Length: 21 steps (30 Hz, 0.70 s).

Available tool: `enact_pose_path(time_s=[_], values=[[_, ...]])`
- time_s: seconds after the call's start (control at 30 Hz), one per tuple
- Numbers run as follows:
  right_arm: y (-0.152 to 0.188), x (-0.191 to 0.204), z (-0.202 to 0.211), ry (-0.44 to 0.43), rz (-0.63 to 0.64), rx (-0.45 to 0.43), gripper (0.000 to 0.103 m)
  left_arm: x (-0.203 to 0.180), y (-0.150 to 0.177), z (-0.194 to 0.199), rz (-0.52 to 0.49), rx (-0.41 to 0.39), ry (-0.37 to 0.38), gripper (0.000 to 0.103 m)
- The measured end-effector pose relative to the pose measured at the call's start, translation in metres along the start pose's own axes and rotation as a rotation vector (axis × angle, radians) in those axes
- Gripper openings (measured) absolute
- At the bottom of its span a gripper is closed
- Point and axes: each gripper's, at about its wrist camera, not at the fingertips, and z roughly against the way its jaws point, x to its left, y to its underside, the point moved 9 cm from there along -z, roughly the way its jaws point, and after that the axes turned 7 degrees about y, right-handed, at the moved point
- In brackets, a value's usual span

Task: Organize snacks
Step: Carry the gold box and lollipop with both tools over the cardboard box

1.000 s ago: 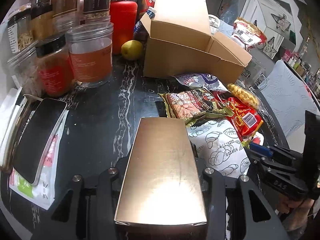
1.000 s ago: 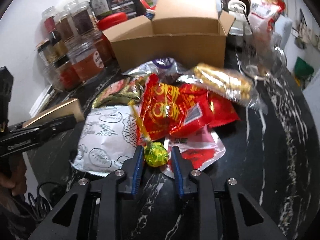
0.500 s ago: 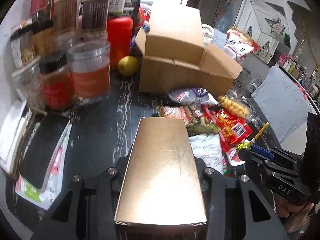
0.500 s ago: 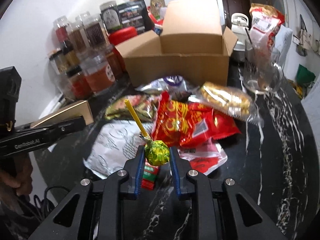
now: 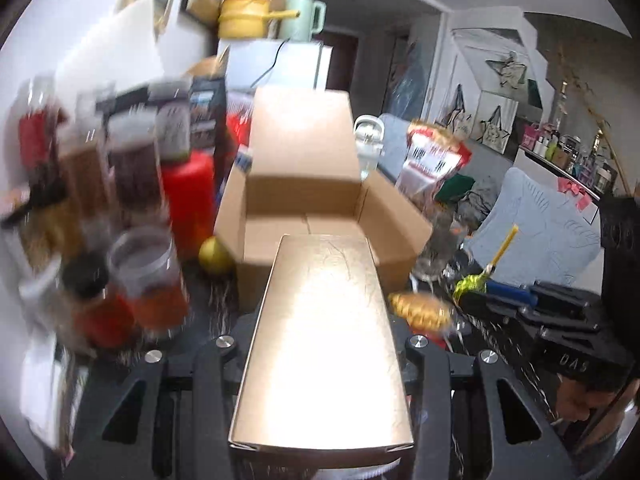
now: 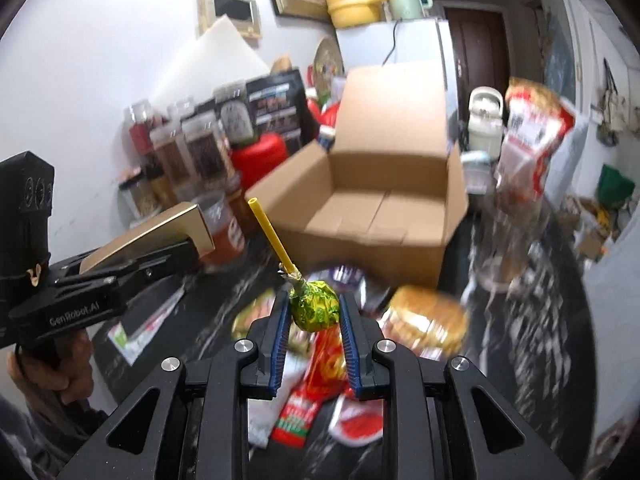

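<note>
The left tool (image 5: 320, 312) is clamped on a flat, rectangular gold-coloured box (image 5: 324, 344), held up off the black marble-patterned worktop (image 6: 532, 344) with its far end just in front of an open brown cardboard box (image 5: 308, 204). The right tool (image 6: 314, 312) pinches the green foil-wrapped head of a lollipop with a yellow stick (image 6: 314, 306) between its blue-edged fingers (image 6: 280, 332); the stick tilts up and to the left, and the lollipop hangs above a loose pile of snack packets (image 6: 332, 360) on the worktop. The cardboard box stands beyond that pile, its flaps spread. Clear plastic jars (image 5: 148, 276) with red and brown contents are grouped to its left. Much of both views is motion-blurred.
</note>
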Motion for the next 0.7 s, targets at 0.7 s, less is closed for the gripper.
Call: enact_pose_path(time_s=[0.7], values=[[-0.096, -0.030, -0.073, -0.066, 0.035, -0.046, 0.024, 0.008, -0.101, -0.094, -0.092, -0.037, -0.026, 0.044]])
